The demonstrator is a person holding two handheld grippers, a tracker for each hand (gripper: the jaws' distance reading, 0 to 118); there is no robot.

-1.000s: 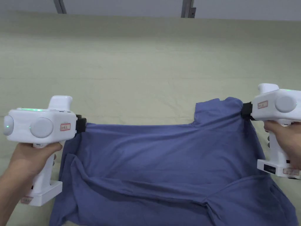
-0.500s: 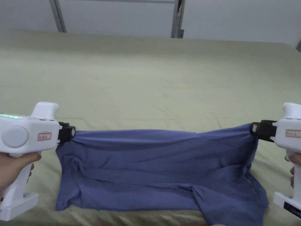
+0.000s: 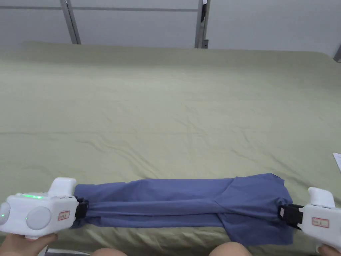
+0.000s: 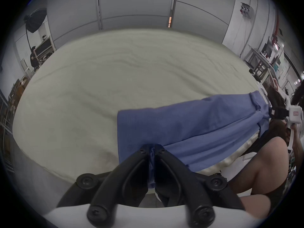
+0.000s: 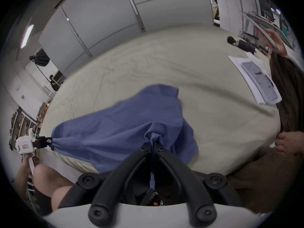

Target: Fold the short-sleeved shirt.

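Note:
The blue short-sleeved shirt (image 3: 179, 201) lies as a long doubled band along the near edge of the green-covered table (image 3: 166, 110). It is stretched between the two grippers. My left gripper (image 3: 84, 209) is shut on its left end, with cloth pinched between the jaws (image 4: 152, 149). My right gripper (image 3: 282, 213) is shut on its right end, where the cloth bunches (image 5: 153, 143). A sleeve part (image 3: 256, 230) hangs over the table edge near the right gripper. The shirt (image 4: 189, 129) reaches across to the other gripper (image 4: 278, 114) in the left gripper view.
A white sheet with a flat device (image 5: 256, 80) lies on the table's right side; its corner (image 3: 337, 160) shows in the head view. The person's knees (image 3: 229, 249) are at the near table edge. Another person (image 5: 287, 116) stands at the right. Grey wall panels (image 3: 140, 23) are behind.
Both grippers came down and toward the near table edge with the shirt held taut. The raised top edge is folded over, and the shirt now lies as a narrow band. The camera tilted up.

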